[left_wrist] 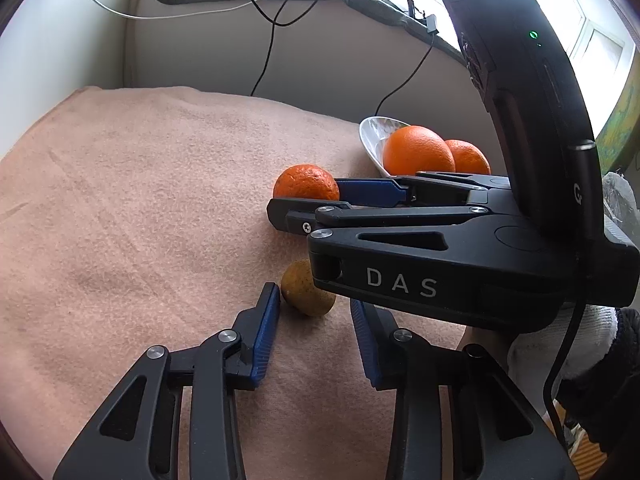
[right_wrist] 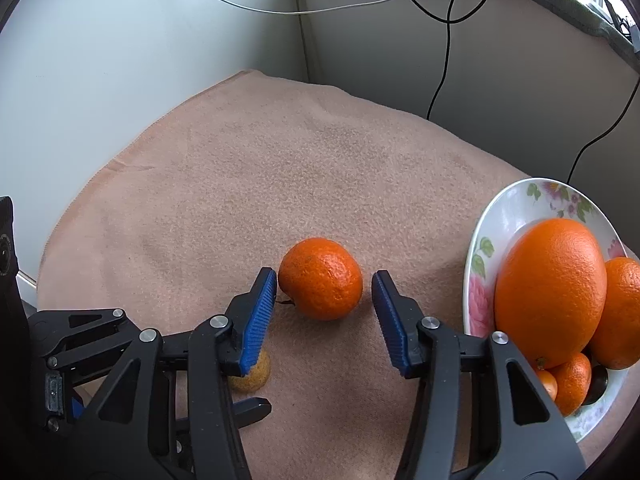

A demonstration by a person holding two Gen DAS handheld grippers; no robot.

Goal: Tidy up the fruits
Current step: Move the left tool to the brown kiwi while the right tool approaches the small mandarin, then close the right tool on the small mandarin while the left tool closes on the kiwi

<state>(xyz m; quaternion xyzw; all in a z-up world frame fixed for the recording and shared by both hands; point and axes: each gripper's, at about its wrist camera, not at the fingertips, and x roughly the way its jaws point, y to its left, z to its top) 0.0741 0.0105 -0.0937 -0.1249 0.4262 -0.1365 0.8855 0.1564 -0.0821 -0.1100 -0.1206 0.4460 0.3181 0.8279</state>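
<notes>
With both jaws partly open, my right gripper [right_wrist: 324, 286] straddles the mandarin [right_wrist: 320, 278] mid-frame. My left gripper [left_wrist: 314, 308] flanks the kiwi [left_wrist: 308, 290]; neither is gripped yet.

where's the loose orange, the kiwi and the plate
loose orange [right_wrist: 320, 278], right wrist view, middle of its peel
kiwi [left_wrist: 306, 290], left wrist view, middle of the brown skin that shows
plate [right_wrist: 516, 204], right wrist view, bare white rim left of the flower print
</notes>
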